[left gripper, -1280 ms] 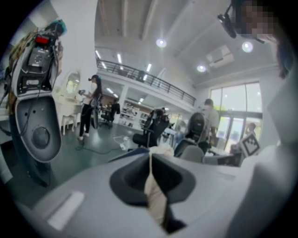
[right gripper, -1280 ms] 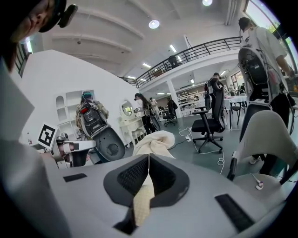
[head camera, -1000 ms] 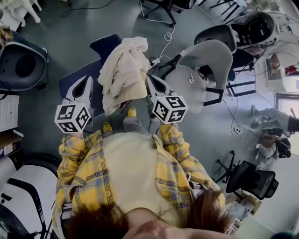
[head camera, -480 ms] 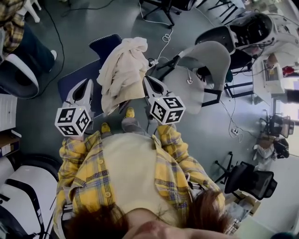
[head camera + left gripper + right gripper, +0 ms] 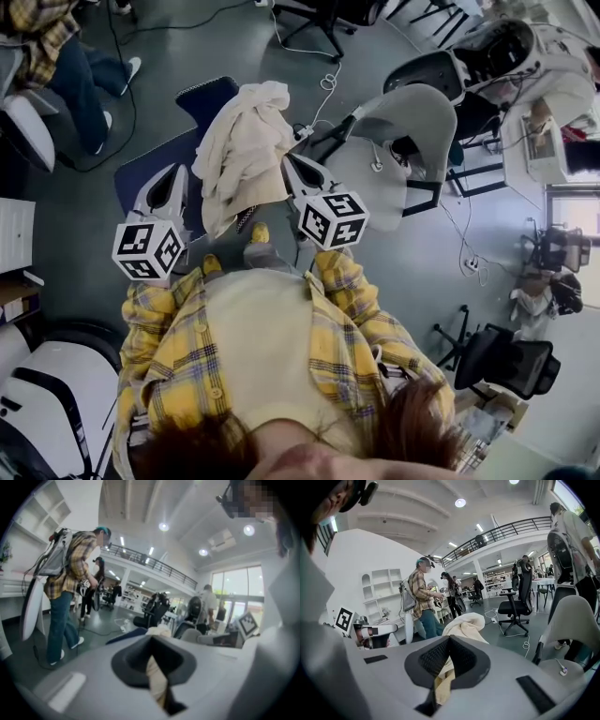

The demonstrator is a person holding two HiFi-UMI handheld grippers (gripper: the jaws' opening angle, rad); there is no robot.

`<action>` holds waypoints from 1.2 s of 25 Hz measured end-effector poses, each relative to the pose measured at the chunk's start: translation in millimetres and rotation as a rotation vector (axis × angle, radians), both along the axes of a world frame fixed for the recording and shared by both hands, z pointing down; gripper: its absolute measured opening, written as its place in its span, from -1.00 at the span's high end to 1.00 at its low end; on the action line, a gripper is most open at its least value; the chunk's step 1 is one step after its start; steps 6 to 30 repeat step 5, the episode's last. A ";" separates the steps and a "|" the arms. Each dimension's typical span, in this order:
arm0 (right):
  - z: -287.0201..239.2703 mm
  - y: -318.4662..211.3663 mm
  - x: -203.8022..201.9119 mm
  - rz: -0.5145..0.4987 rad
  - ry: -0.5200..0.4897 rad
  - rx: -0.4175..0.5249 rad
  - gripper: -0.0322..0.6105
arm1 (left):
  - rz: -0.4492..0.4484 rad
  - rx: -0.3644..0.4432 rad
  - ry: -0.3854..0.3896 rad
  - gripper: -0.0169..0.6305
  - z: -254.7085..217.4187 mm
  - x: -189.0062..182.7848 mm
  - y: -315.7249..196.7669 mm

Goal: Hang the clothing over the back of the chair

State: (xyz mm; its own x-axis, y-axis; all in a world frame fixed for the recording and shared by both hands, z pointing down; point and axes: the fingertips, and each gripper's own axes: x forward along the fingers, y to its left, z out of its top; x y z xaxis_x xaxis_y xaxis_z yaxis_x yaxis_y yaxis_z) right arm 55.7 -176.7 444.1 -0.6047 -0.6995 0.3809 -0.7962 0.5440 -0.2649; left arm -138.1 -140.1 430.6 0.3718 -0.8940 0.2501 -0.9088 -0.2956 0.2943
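Observation:
A cream garment (image 5: 239, 141) hangs bunched between my two grippers, above a dark blue chair (image 5: 204, 96) whose seat shows to its left. My left gripper (image 5: 174, 178) is at the garment's left edge, shut on a strip of the cloth (image 5: 157, 681) that runs between its jaws. At the garment's right edge, my right gripper (image 5: 291, 167) is shut on a fold of cream cloth (image 5: 443, 681). The rest of the garment (image 5: 468, 623) piles up beyond the right gripper's jaws. Beyond the left gripper (image 5: 152, 641), the chair's back is mostly hidden.
A grey shell chair (image 5: 412, 122) stands close on the right. Cables (image 5: 328, 75) lie on the floor beyond the garment. A person in jeans (image 5: 70, 56) stands at the upper left. A black office chair (image 5: 506, 361) is at the lower right, and white machine housings (image 5: 47, 384) at the lower left.
Both grippers and the garment have stayed in place. A person in a plaid shirt and jeans has come into the upper left of the head view.

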 end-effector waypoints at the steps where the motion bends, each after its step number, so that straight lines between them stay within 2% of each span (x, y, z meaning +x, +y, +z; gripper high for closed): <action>1: -0.1 -0.3 -1.0 -0.003 -0.001 0.001 0.86 | 0.002 0.004 0.000 0.93 -0.8 0.4 -0.1; 5: 1.1 -1.1 -4.8 -0.012 -0.010 0.003 0.86 | 0.016 0.025 0.003 0.93 -3.5 1.6 -0.7; 30: 1.1 -1.1 -4.8 -0.012 -0.010 0.003 0.86 | 0.016 0.025 0.003 0.93 -3.5 1.6 -0.7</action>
